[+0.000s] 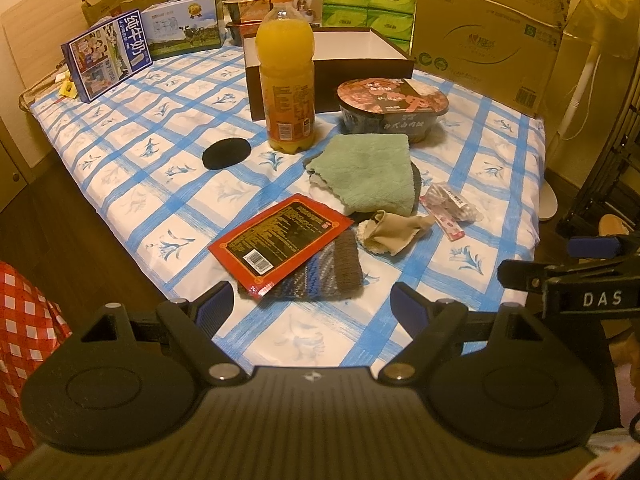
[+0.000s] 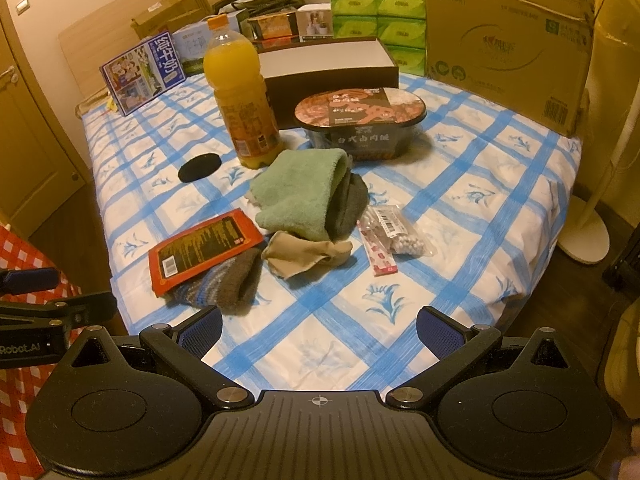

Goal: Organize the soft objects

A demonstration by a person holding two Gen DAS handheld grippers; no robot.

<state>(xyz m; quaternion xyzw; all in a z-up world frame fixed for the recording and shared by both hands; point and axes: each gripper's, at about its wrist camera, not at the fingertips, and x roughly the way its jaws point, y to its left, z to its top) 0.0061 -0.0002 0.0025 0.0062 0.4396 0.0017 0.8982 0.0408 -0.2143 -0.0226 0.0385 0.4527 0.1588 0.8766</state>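
Note:
A folded green towel [image 1: 366,172] [image 2: 304,192] lies mid-table on a dark grey cloth [image 2: 352,204]. In front of it sits a crumpled beige sock [image 1: 390,232] [image 2: 308,258]. A striped knit piece [image 1: 324,276] [image 2: 228,284] lies half under a red flat packet [image 1: 280,240] [image 2: 200,248]. A round black pad [image 1: 226,153] [image 2: 199,167] rests to the left. My left gripper [image 1: 312,308] hovers open near the table's front edge, just short of the knit piece. My right gripper [image 2: 320,330] is open too, over the front edge.
An orange juice bottle [image 1: 286,76] [image 2: 240,96], an instant meal bowl [image 1: 390,106] [image 2: 358,120] and an open dark box [image 1: 328,64] [image 2: 328,64] stand behind the towel. A clear snack bag [image 1: 450,206] [image 2: 394,232] lies right. Milk cartons, tissue packs and a cardboard box [image 1: 492,32] line the back.

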